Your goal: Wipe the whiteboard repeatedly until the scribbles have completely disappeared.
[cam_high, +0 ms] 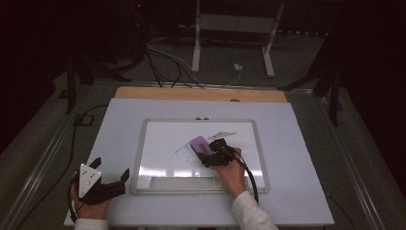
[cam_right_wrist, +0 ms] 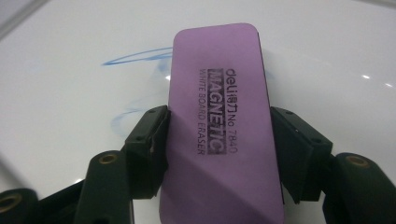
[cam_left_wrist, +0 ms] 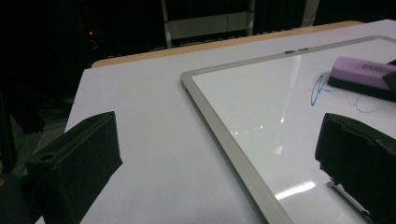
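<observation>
the left gripper point(cam_high: 111, 179) rests at the near left corner of the white tabletop point(cam_high: 115, 124), held in the person's left hand point(cam_high: 88, 206), its fingers point(cam_left_wrist: 74, 158) spread wide apart with nothing between them. in the left gripper view they frame the bare tabletop and the whiteboard's grey frame, which runs diagonally between them.

a little farther in, the right hand point(cam_high: 231, 173) reaches over the whiteboard point(cam_high: 163, 143), which lies flat in the middle of the tabletop. the right gripper point(cam_high: 207, 154) has its fingers point(cam_right_wrist: 147, 140) closed against the two long sides of a purple whiteboard eraser point(cam_right_wrist: 219, 126), gripping it around its middle. the eraser sits face-down on the board's white surface near the centre, its printed top reading "magnetic white board eraser".

just beyond and beside the eraser, thin blue marker strokes point(cam_right_wrist: 135, 58) loop across the board. a faint grey smear point(cam_high: 222, 134) lies farther back on the board.

beyond the tabletop's wooden far edge point(cam_high: 201, 94), cables point(cam_high: 163, 67) trail across the dark floor toward a white stand point(cam_high: 230, 24).
</observation>
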The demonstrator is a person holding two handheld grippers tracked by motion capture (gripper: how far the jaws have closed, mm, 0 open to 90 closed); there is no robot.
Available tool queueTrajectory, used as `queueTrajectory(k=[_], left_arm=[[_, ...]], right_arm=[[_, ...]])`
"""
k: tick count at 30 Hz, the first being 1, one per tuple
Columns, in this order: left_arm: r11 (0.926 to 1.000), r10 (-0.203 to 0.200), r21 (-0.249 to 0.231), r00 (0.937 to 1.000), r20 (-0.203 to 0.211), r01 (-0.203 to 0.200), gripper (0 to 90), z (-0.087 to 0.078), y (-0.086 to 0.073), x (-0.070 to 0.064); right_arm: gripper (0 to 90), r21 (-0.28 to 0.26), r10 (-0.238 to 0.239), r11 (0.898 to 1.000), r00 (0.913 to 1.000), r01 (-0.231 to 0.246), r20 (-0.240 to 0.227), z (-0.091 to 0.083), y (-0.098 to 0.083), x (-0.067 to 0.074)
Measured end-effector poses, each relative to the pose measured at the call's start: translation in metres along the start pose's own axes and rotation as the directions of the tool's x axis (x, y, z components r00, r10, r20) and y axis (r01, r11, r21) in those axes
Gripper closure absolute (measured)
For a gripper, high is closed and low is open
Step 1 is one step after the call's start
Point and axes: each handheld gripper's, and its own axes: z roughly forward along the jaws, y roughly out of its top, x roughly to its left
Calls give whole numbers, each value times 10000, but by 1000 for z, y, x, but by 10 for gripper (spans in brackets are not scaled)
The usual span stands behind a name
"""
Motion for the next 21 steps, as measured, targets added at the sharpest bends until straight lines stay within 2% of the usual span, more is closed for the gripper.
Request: queueTrajectory(k=[2, 4, 5, 9, 12, 14, 17, 21], left_arm=[[10000, -10, -1, 10000, -2, 10, 9, 0, 0, 0], [10000, -5, 9, 10000, -8, 5, 9, 0, 0, 0], [10000, -16, -4, 10000, -8, 16, 9, 0, 0, 0], [10000, -12, -20, 10000, -3, 12, 9, 0, 0, 1], [10000, -20, -14, 10000, -13, 20, 9, 0, 0, 1], [10000, -39, -19, 10000, -21, 39, 9, -1, 0, 1], [10000, -54, -28, 10000, -13, 54, 9, -1, 0, 1], [10000, -60, -19, 10000, -15, 60, 9, 0, -1, 1]], right_arm=[[404, -19, -408, 9992, 9987, 408, -314, 3, 0, 11], [404, 4, -608, 9981, 9966, 609, -559, 5, 0, 19], [404, 4, -795, 9968, 9925, 799, -931, 7, 0, 27], [404, 44, -1059, 9942, 9881, 1070, -1118, 8, 0, 34], [404, 72, -979, 9950, 9878, 995, -1208, 8, 1, 31], [404, 89, -916, 9957, 9926, 926, -797, 7, 2, 27], [404, 88, -410, 9991, 9987, 413, -300, 6, 4, 13], [405, 48, 282, 9996, 9990, -284, 356, 2, 5, -6]])
